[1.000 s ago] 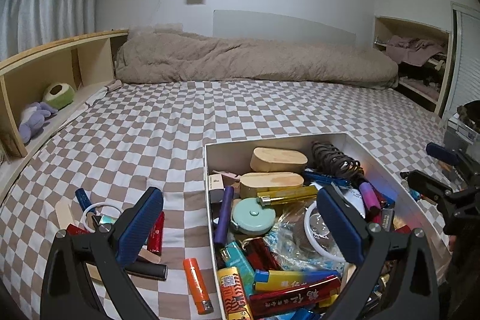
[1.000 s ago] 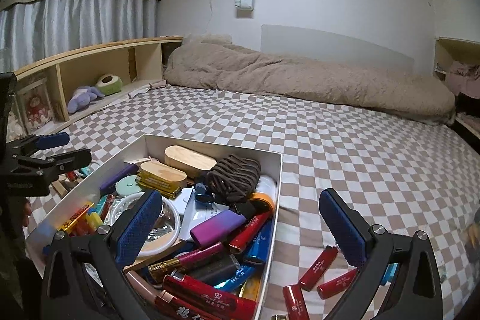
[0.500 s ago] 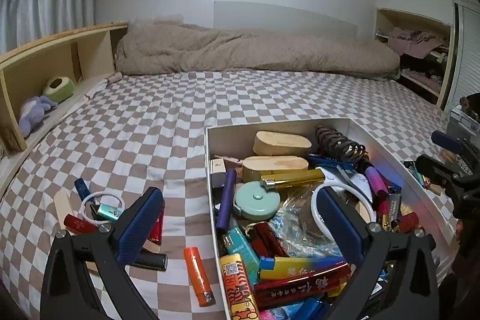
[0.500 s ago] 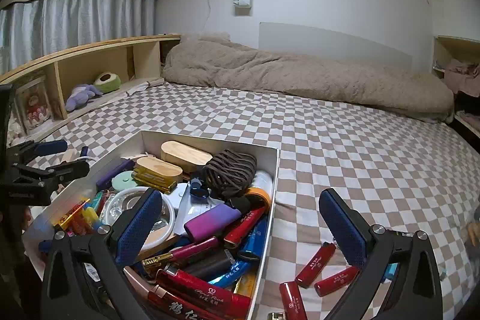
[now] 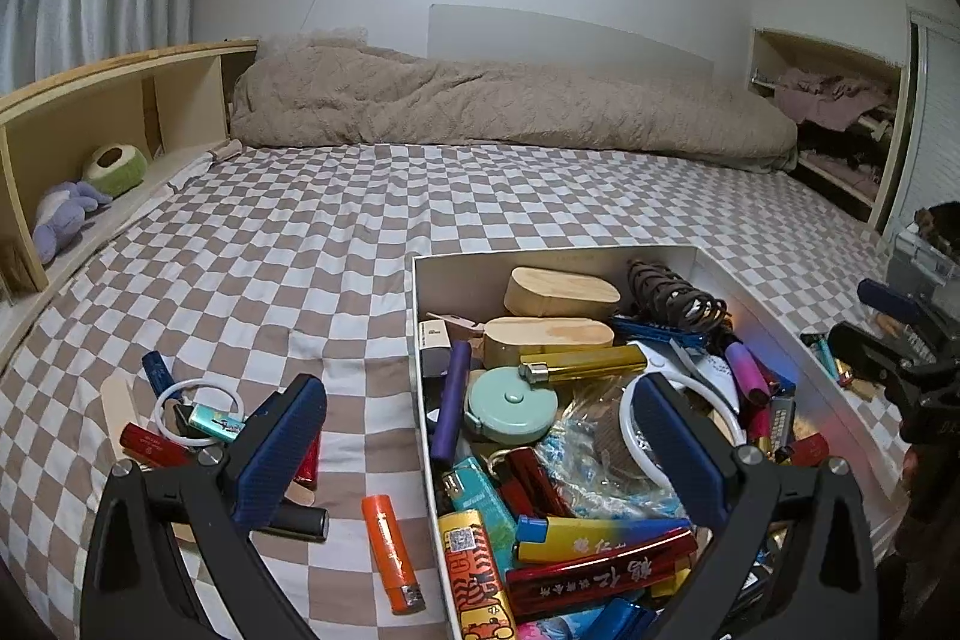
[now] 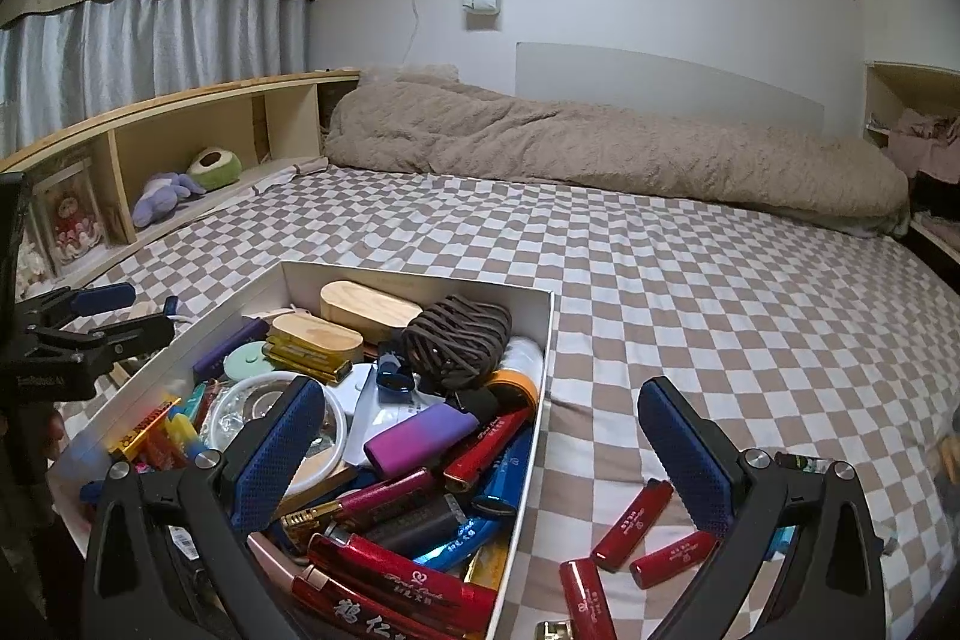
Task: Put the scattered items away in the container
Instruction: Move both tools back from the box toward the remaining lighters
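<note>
**Both claws wide and empty; loose lighters lay on either side of the box**

The left gripper point(image 5: 480, 451) stood with its jaws spread wide and held nothing. The right gripper point(image 6: 480, 451) was likewise spread wide and held nothing.

The white container point(image 5: 415, 334) rested on the checkered bedsheet point(image 5: 336, 244), already crowded with lighters, wooden cases and a coil of dark hair ties. In the left wrist view its left wall ran between the two fingers, so the left claw straddled the rim.

Scattered items remained on both sides.

- Left side: an orange lighter point(image 5: 393, 553) lay on the sheet just beside the left wall, below and slightly left of the claw's midpoint. Its long axis ran near to far, roughly parallel to the wall. Further left lay a cluster with a white ring point(image 5: 198, 415), a red lighter point(image 5: 153, 445) and a black cylinder point(image 5: 297, 520), partly hidden by the left finger.
- Right side: three red lighters point(image 6: 633, 526) lay on the sheet right of the box, between the right claw's fingers and near the camera. Their axes were tilted diagonally, not aligned.

Judgement: the left claw was nearer the orange lighter and the right claw nearer the red group. A pick of the orange lighter would likely call for closure across its short axis, that is left to right.
</note>
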The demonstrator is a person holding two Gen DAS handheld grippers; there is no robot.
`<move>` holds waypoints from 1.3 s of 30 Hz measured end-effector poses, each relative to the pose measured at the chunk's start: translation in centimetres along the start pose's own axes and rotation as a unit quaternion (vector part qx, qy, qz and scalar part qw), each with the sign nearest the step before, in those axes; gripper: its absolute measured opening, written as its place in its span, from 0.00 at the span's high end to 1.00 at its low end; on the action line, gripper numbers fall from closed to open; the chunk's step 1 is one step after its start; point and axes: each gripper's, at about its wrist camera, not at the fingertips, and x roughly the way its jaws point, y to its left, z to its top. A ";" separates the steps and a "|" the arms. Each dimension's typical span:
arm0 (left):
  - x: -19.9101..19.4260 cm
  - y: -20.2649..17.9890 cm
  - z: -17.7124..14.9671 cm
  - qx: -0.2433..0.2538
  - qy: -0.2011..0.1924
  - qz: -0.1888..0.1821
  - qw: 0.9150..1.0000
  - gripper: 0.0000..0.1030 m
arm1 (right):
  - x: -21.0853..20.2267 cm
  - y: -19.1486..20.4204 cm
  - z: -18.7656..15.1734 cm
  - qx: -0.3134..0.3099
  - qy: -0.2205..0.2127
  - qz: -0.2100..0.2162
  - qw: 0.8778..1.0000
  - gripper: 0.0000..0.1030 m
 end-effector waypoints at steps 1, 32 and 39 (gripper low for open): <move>0.0 0.2 0.1 -0.005 0.000 -0.002 1.000 0.00 | -0.1 -0.2 0.0 0.001 -0.001 0.000 1.000 0.00; -0.1 4.2 0.7 -0.036 -0.014 0.053 0.998 0.00 | 0.2 -10.9 -3.0 0.027 0.050 -0.128 0.990 0.00; -0.1 4.5 0.9 -0.031 -0.011 0.053 0.998 0.00 | 1.9 -12.4 -4.5 0.031 0.095 -0.135 0.986 0.00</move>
